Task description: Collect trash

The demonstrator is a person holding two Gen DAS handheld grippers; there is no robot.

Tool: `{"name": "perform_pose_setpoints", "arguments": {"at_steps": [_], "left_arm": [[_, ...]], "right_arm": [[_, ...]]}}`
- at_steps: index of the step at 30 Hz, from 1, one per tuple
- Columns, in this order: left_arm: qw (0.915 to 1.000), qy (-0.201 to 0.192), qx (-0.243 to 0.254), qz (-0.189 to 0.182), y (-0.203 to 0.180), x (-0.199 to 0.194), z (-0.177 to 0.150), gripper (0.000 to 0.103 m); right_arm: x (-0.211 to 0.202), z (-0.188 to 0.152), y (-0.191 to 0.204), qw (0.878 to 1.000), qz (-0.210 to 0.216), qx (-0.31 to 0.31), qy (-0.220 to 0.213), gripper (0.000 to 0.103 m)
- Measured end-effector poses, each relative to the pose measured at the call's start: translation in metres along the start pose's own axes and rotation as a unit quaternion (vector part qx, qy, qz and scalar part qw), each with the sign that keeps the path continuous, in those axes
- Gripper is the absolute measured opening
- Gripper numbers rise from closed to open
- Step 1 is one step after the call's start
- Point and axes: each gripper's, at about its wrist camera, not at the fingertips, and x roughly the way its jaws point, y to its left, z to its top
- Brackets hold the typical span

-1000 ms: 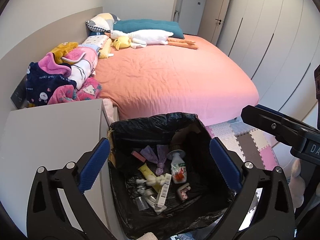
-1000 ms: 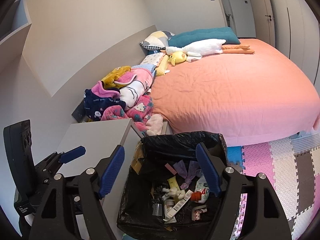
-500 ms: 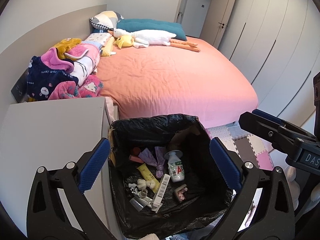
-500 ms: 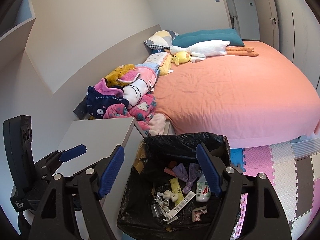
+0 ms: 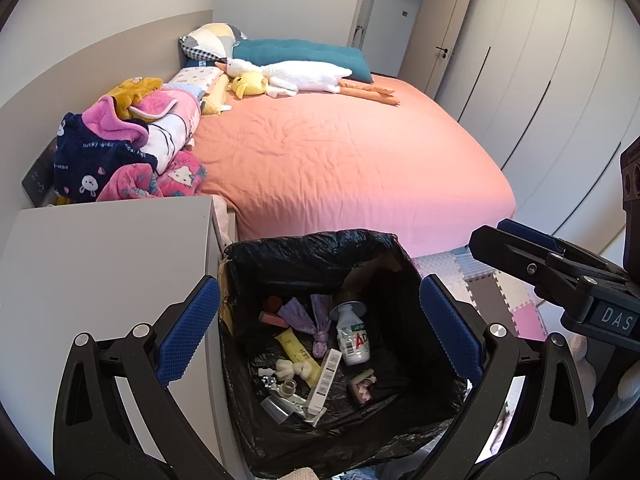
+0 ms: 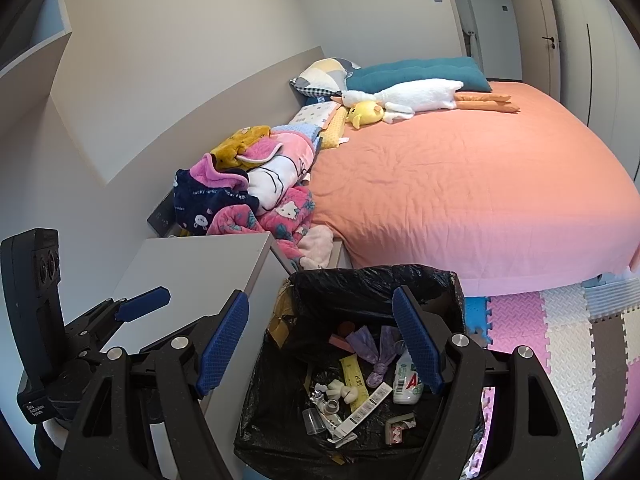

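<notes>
A bin lined with a black bag (image 5: 316, 252) (image 6: 372, 280) stands on the floor between the bedside cabinet and the bed. It holds trash: a small white bottle (image 5: 352, 340) (image 6: 406, 380), a yellow packet (image 5: 298, 352), a purple wrapper (image 5: 310, 318), a white strip (image 5: 326, 378) and small bits. My left gripper (image 5: 320, 340) is open and empty above the bin. My right gripper (image 6: 320, 344) is open and empty above the bin too. The right gripper also shows at the right of the left wrist view (image 5: 552, 260), and the left gripper at the left of the right wrist view (image 6: 132, 308).
A grey bedside cabinet (image 5: 100, 264) (image 6: 200, 264) stands left of the bin. A bed with an orange sheet (image 5: 340, 160) lies beyond, with a heap of clothes (image 5: 128, 148), pillows and plush toys (image 5: 296, 78). Foam puzzle mats (image 6: 560, 344) cover the floor at the right.
Both grippers have risen and pulled back a little, so the bin sits lower and smaller in view. Both stay open and empty. The trash in the bin has not moved.
</notes>
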Motion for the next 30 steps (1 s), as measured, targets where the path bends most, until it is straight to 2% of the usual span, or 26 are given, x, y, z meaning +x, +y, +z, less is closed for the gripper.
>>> {"name": "perform_pose_setpoints", "arguments": {"at_steps": [30], "left_arm": [[0.9999, 0.0, 0.014, -0.001, -0.0055, 0.0014, 0.0008, 0.096]], "right_arm": [[0.0033, 0.0006, 0.0017, 1.0, -0.002, -0.001, 0.002, 0.075]]}}
